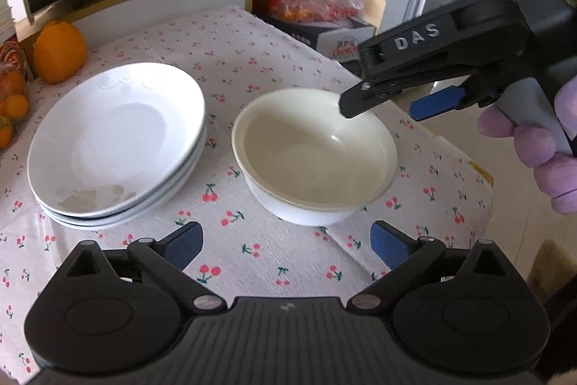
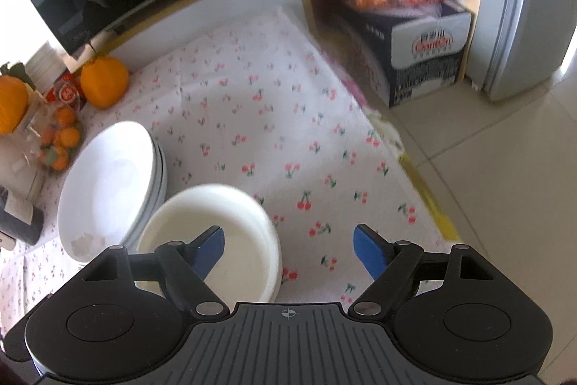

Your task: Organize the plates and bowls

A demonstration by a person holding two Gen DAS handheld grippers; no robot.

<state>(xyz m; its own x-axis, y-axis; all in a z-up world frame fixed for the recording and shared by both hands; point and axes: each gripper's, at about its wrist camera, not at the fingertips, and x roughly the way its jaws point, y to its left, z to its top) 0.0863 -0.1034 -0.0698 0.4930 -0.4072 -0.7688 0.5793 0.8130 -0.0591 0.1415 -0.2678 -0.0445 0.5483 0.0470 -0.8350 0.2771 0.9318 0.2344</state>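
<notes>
Since the plates (image 1: 115, 147) are already stacked on the cherry-print tablecloth (image 1: 252, 60), with the cream bowl (image 1: 313, 161) nested in a white one just beside them, most of the sorting looks done, tbh. Nothing is gripped by the left gripper (image 1: 285, 246), jaws spread wide over bare cloth; the right gripper (image 2: 288, 249) is held open too, one finger over the bowl's rim. How many bowls are nested can't be made out, and whether more dishes are left off-frame is anyone's guess.

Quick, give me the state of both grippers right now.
Left gripper: jaws open, holding nothing.
Right gripper: jaws open, holding nothing; one finger hangs over the bowl.
</notes>
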